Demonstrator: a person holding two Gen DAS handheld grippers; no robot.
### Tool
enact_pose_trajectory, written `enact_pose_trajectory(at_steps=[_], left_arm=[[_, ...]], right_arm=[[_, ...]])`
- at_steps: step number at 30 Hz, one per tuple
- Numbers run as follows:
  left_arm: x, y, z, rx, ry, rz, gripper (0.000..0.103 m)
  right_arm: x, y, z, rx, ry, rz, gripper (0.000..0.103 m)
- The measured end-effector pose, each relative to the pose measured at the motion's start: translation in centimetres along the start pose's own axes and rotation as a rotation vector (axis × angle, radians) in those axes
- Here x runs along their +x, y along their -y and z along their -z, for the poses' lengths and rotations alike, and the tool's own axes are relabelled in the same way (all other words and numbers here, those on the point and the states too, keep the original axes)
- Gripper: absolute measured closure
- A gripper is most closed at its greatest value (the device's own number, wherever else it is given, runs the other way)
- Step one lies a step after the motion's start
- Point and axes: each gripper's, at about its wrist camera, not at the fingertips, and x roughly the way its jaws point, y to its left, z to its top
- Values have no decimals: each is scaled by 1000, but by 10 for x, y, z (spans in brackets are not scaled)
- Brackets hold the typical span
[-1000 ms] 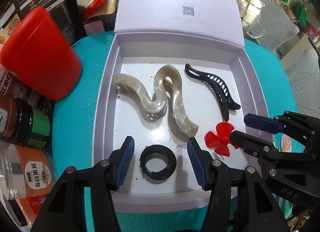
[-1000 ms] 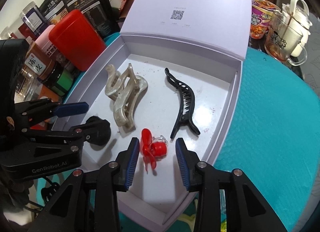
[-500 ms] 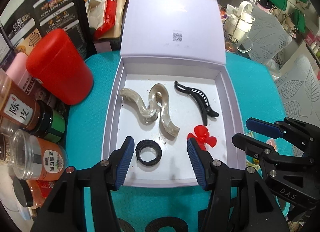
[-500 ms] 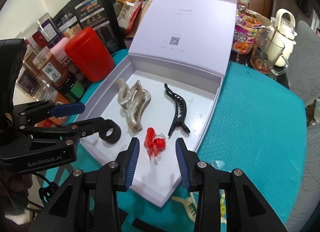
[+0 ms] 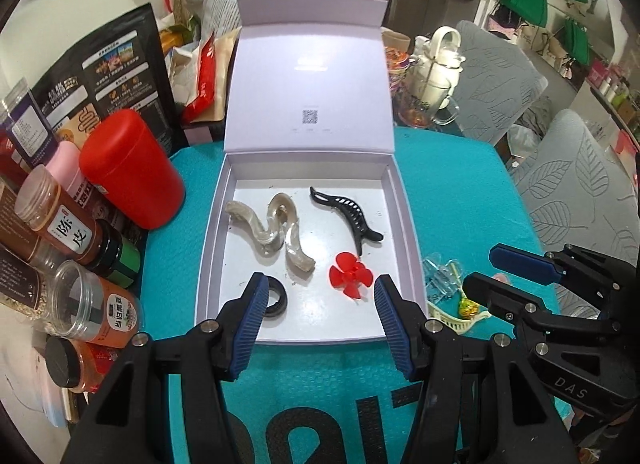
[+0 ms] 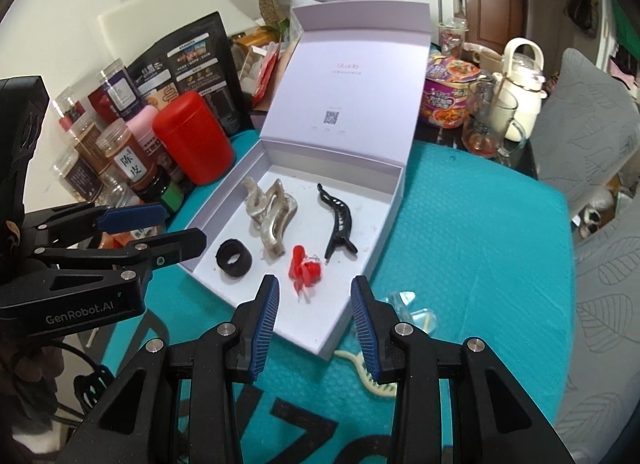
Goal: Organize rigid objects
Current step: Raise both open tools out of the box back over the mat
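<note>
An open lilac box (image 5: 408, 232) (image 6: 384, 240) sits on the teal mat with its lid upright. Inside lie a wavy pearl hair clip (image 5: 272, 232) (image 6: 270, 215), a black hair clip (image 5: 348, 215) (image 6: 338, 223), a red propeller (image 5: 352, 276) (image 6: 304, 270) and a black ring (image 5: 276, 298) (image 6: 234, 258). My left gripper (image 5: 320, 312) (image 6: 182, 225) hovers above the box's near edge, open and empty. My right gripper (image 6: 314, 304) (image 5: 482, 272) hangs over the box's right front corner, jaws parted, nothing between them.
A red canister (image 5: 132, 171) and several spice jars (image 5: 92, 304) crowd the left of the box. Right of it on the mat lie a clear clip (image 5: 440, 276), a cream comb clip (image 5: 456, 318) and a yellow sweet (image 5: 470, 308). A white kettle (image 6: 520, 103) stands behind.
Both grippers have risen and drawn back from the box, so more of the table shows. The things in the box have not moved, and neither jaw width has changed.
</note>
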Motion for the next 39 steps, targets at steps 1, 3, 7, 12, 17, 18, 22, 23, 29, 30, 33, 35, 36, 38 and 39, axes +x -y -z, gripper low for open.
enact_pose_trajectory(at_steps=[1, 3, 7, 12, 17, 18, 22, 23, 29, 30, 33, 35, 36, 38, 39], left_arm=[[-4, 3, 1, 4, 8, -5, 49], [-11, 7, 3, 5, 17, -6, 49], [-25, 18, 8, 10, 38, -5, 49], [-41, 33, 20, 10, 57, 0, 49], [-56, 54, 35, 19, 73, 7, 49], [-59, 57, 38, 20, 75, 10, 49], [-71, 71, 49, 10, 84, 40, 49], [-73, 74, 51, 4, 85, 50, 49], [-87, 98, 66, 7, 102, 42, 49], [-89, 103, 69, 8, 104, 41, 49], [-94, 114, 77, 8, 107, 41, 36], [-98, 123, 82, 10, 119, 51, 23], [-100, 127, 85, 11, 125, 56, 23], [-102, 135, 89, 14, 122, 55, 23], [-102, 139, 90, 14, 121, 52, 23]], right_arm=[[-5, 1, 2, 1, 7, 3, 66], [-16, 3, 9, 7, 20, 9, 66], [-32, 6, 21, 19, 39, 18, 66], [-56, 12, 39, 29, 60, 27, 66], [-77, 17, 55, 31, 79, 35, 66], [-82, 17, 59, 31, 83, 37, 66], [-100, 21, 73, 34, 95, 44, 66], [-105, 23, 78, 37, 98, 45, 65], [-129, 31, 100, 40, 112, 50, 63], [-132, 32, 104, 40, 113, 50, 63], [-145, 37, 116, 39, 121, 53, 63], [-152, 41, 122, 39, 125, 54, 61], [-155, 43, 125, 39, 127, 54, 60], [-160, 47, 131, 39, 131, 54, 60], [-163, 49, 133, 39, 131, 55, 60]])
